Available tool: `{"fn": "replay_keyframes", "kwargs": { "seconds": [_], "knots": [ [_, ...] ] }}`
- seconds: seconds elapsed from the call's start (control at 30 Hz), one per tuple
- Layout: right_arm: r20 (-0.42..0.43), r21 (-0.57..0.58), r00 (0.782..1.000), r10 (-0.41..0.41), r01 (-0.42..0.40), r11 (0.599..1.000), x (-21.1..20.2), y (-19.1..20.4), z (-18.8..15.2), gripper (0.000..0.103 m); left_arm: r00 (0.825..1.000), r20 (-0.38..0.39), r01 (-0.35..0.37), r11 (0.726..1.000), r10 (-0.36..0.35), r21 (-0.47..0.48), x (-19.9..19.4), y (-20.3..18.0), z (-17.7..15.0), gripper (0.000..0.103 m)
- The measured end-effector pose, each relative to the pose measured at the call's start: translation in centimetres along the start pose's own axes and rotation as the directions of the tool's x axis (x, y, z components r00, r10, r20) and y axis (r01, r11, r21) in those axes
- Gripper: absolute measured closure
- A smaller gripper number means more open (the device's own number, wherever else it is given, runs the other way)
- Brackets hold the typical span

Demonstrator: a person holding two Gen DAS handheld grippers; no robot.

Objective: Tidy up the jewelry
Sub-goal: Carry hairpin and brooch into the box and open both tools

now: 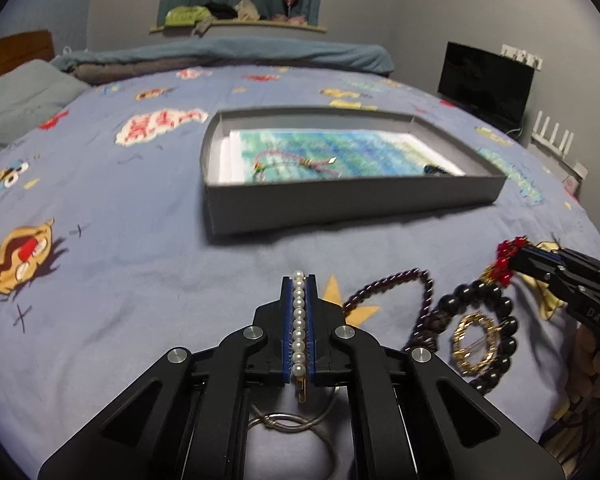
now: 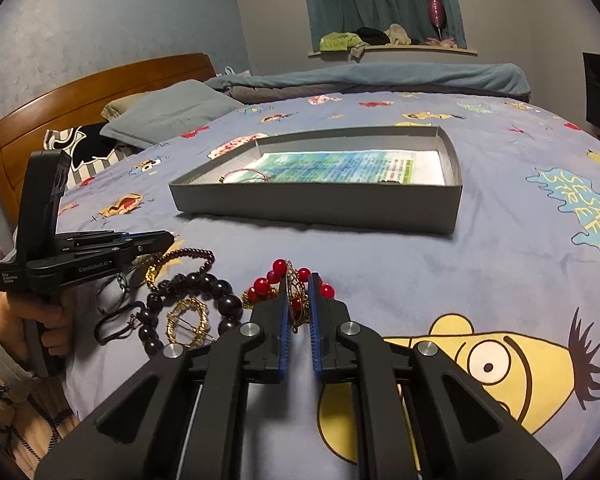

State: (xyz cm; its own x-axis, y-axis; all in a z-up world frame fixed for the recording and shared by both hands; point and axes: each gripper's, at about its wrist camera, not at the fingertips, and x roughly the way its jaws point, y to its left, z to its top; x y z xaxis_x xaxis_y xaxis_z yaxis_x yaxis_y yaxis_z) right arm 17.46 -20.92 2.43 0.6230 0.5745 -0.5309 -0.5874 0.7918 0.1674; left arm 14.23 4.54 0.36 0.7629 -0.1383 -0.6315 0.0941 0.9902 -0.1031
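The left gripper (image 1: 299, 280) is pinched on a pearl hair clip (image 1: 298, 328), whose row of white pearls runs lengthwise between the blue pads; the clip's gold end sticks out behind the jaws. Under that gripper a silver ring loop (image 1: 278, 422) lies on the bed sheet (image 1: 140, 280), a lilac cartoon-print cover.

The right gripper (image 2: 299, 280) is closed around a red bead ornament (image 2: 278, 276) with gold filigree, the red beads fanning out to either side of the fingertips. Its jaws are not pressed fully together; the ornament fills the gap between them.

Between the two grippers, near the front edge of the bed, sits the rest of the pile: a black bead bracelet (image 2: 204, 286), a gold wreath brooch (image 2: 188, 322) lying inside its loop, a dark purple bead strand (image 2: 188, 256) just beyond it, and a black cord (image 2: 112, 322) trailing off on the left gripper's side.

Farther in, toward the middle of the bed, stands a shallow grey box (image 2: 316, 204), well apart from the pile. It is lined with a blue-green printed sheet (image 2: 332, 166). On that sheet, at the headboard end, lies a pink cord bracelet (image 1: 292, 158); a small dark item (image 1: 434, 169) rests at the box's opposite end, too small to identify.
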Motion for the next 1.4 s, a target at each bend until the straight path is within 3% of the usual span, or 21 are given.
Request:
{"fn": "replay_keyframes", "kwargs": {
  "seconds": [0.3,0.5,0.83,1.4],
  "knots": [
    [0.107,0.030,0.993,0.039,-0.042,0.999,-2.1,-0.5,1.8,0.095,0.983,0.181,0.028,1.000,-0.028,0.006,-3.1,-0.5,1.3,0.097],
    [0.180,0.042,0.981,0.069,-0.077,0.996,-3.1,-0.8,3.4,0.095,0.970,0.237,0.059,0.998,-0.056,-0.005,-4.0,-0.4,2.1,0.097],
    [0.241,0.049,0.968,0.065,-0.079,0.996,-3.4,-1.5,5.5,0.095,0.946,0.298,0.138,0.990,-0.125,-0.025,-4.2,-0.1,3.9,0.097],
    [0.311,0.038,0.948,0.063,-0.078,0.996,-3.1,-1.8,9.0,0.095,0.939,0.310,0.165,0.986,-0.151,-0.019,-3.2,0.2,5.5,0.097]
  ]
}}
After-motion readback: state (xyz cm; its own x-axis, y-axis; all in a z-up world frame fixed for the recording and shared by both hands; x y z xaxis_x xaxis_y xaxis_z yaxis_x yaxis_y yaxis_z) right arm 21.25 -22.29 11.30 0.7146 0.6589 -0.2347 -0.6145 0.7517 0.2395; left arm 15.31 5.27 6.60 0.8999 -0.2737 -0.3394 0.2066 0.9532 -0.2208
